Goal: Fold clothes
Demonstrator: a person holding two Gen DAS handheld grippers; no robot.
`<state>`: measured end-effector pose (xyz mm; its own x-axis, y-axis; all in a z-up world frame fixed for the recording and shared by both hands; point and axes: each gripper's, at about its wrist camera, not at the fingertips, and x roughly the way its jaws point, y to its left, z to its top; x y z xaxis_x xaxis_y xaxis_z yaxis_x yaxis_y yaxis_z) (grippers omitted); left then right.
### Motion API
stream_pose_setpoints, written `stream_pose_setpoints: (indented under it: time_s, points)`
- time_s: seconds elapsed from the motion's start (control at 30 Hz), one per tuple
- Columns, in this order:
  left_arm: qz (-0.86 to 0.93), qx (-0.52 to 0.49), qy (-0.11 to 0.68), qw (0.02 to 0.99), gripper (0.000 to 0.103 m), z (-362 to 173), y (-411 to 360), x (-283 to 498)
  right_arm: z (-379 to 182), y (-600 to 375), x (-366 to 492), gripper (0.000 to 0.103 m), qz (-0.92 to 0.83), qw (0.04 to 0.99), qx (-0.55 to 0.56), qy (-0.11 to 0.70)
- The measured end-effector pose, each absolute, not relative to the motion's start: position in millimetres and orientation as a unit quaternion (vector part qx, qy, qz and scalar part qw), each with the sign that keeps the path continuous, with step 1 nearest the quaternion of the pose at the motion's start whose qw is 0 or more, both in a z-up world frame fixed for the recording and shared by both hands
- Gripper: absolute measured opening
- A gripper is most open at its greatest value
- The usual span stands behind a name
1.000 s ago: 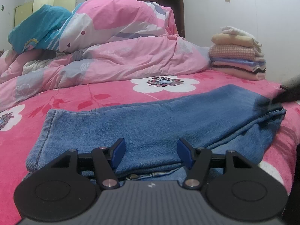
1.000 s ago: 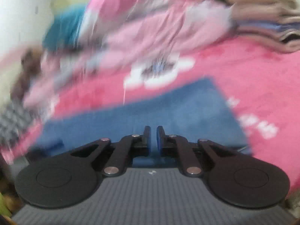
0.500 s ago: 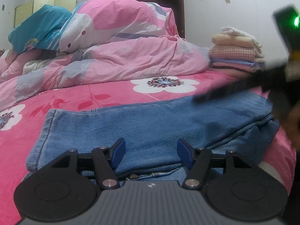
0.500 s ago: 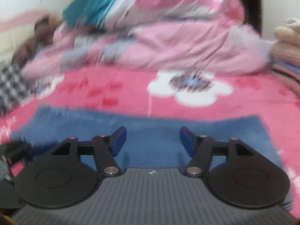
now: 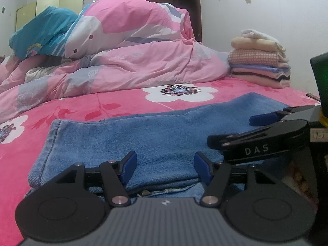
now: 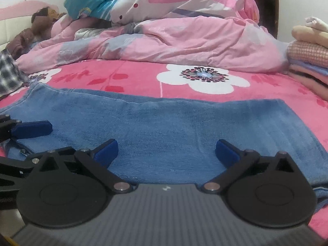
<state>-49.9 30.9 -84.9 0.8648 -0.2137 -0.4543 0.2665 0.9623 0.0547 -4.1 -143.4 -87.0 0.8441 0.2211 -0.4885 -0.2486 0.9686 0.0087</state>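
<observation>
While the folded blue jeans (image 5: 155, 135) lie flat on the pink flowered bed (image 5: 114, 106), their long axis runs from side to side across both wrist views, so each gripper faces a long edge rather than an end. The left gripper (image 5: 165, 168) hangs low over the near edge with its fingers (image 5: 129, 167) spread partway and nothing pinched between them; denim shows in the gap, but the pads do not press on it. The right gripper (image 6: 166, 153) sits just beside it, to its right, over the same near edge, its fingers (image 6: 106, 152) opening wide and likewise empty. Judging from this, each hand is nearest its own half of the jeans, so the coming fold would turn on taking the near edge or an end. A stack of folded clothes (image 5: 260, 61) stands well apart near the wall.
</observation>
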Motion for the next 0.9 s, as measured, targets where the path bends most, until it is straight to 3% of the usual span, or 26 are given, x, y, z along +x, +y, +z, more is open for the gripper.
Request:
stream_pose_setpoints:
  time_s: [0.9]
  points:
    - [-0.121, 0.061, 0.226, 0.965, 0.065, -85.5, 30.2, -50.7, -89.0, -141.3, -3.8, 0.102, 0.114, 0.963, -0.024, 0.241]
